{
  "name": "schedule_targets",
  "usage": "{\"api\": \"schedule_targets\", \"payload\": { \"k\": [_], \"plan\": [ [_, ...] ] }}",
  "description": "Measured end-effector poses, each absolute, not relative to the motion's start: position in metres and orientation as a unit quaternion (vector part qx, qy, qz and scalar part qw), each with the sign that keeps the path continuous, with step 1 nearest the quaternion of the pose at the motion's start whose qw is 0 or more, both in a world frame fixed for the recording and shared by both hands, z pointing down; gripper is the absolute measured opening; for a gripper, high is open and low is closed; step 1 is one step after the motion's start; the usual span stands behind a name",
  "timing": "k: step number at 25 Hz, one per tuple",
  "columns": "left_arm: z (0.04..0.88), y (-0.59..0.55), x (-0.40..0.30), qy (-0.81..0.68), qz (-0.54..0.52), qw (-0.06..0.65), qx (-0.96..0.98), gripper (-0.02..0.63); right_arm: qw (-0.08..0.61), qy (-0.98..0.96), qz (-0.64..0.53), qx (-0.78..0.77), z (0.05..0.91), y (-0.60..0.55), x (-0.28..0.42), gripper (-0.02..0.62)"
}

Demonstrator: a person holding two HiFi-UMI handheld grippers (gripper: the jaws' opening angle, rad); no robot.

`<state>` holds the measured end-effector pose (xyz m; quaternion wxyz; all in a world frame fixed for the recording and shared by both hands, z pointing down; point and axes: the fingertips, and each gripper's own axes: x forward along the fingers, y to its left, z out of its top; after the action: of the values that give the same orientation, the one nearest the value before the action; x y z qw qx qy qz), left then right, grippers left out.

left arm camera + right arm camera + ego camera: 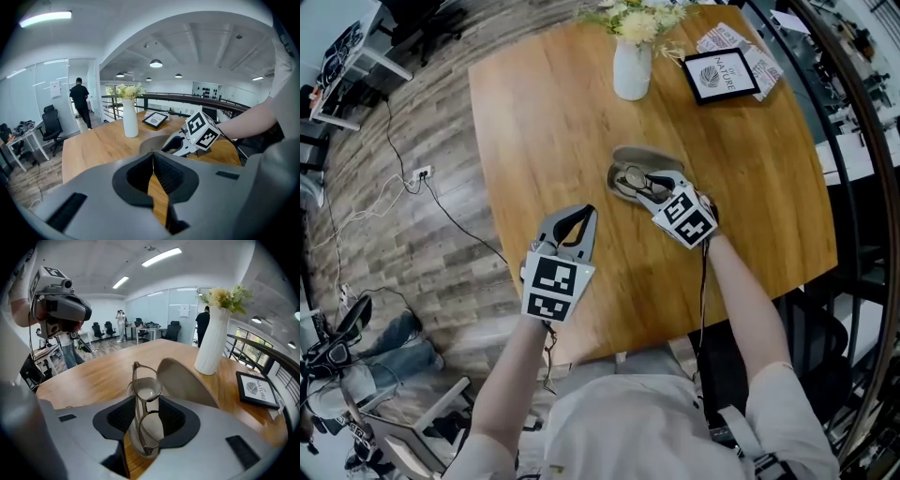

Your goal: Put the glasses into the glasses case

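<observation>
The grey glasses case lies open on the wooden table, its lid tilted up. My right gripper hovers right over it, shut on the folded thin-framed glasses. They stand on edge between the pads, just in front of the case lid. My left gripper hangs over bare wood to the left and nearer the front edge, shut with nothing in it. In the left gripper view its jaws meet at the tips, and the right gripper and the case lie ahead.
A white vase with flowers stands at the back of the table, behind the case. A black-framed leaf picture and some leaflets lie at the back right. A railing runs beyond the right edge. Chairs, desks and cables are on the floor to the left.
</observation>
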<state>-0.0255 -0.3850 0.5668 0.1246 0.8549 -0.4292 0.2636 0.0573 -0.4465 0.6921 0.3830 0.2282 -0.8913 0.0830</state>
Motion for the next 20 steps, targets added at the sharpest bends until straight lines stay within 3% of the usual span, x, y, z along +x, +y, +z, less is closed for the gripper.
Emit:
{"api": "schedule_targets", "payload": {
  "k": [8, 12, 20],
  "plan": [
    [0.574, -0.374, -0.033, -0.432, 0.265, 0.138, 0.851, 0.018, 0.409, -0.877, 0.095, 0.233, 0.703, -0.437, 0.057, 0.219],
    [0.566, -0.372, -0.039, -0.437, 0.263, 0.133, 0.85, 0.018, 0.348, -0.888, 0.081, 0.29, 0.661, -0.451, 0.065, 0.213],
    [0.514, -0.368, -0.054, -0.456, 0.241, 0.101, 0.851, 0.018, 0.244, -0.903, 0.046, 0.35, 0.536, -0.437, 0.073, 0.121]
  ]
}}
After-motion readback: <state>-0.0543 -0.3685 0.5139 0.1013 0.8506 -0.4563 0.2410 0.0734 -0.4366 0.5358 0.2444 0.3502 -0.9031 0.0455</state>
